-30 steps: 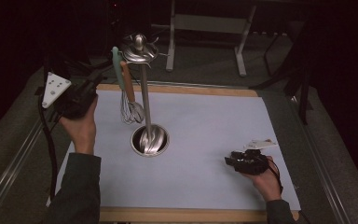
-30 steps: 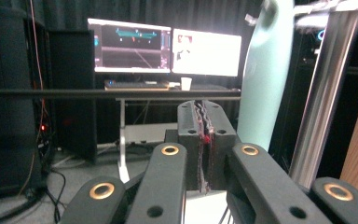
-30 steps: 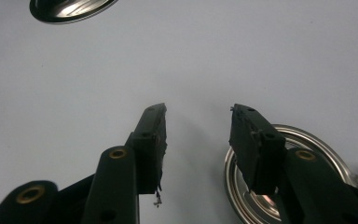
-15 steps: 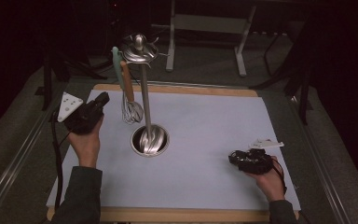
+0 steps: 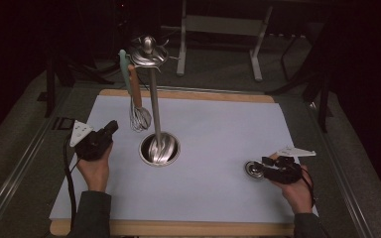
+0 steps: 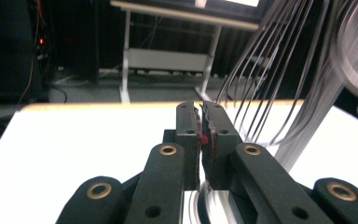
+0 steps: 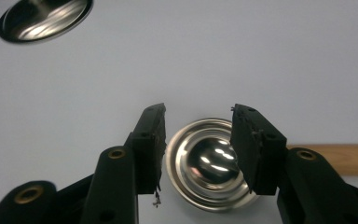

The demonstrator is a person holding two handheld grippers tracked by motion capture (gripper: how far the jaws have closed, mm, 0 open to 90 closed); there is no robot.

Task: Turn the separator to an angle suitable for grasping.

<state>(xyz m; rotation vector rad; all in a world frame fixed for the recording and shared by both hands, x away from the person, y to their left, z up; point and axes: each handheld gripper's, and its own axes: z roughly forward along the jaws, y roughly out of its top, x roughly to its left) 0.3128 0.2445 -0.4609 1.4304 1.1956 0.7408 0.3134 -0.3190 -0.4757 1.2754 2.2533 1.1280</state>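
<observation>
The left gripper [image 5: 110, 130] is resting low over the pale mat [image 5: 218, 198] in the high view, pointing toward the whisk [image 5: 140, 117] that is hanging from the tall metal stand [image 5: 154, 109]. The right gripper [image 5: 264, 163] is lying at the mat's right side, its tips reaching over a small shiny ladle bowl [image 5: 254, 169], which is sitting well apart from the stand's round base [image 5: 159, 148].

In the left gripper view, the left gripper [image 6: 201, 122] is showing its jaws nearly pressed together — just a thin slit between the pads, nothing in it — having just been opening a little. The whisk wires [image 6: 265, 84] are hanging just beside and beyond the tips, on the right.

In the right gripper view, the right gripper [image 7: 198, 140] is standing with its jaws spread, one on either side of the ladle bowl [image 7: 209, 163] — the pads are not touching it. Its wooden handle [image 7: 333, 158] is running off to the right.
</observation>
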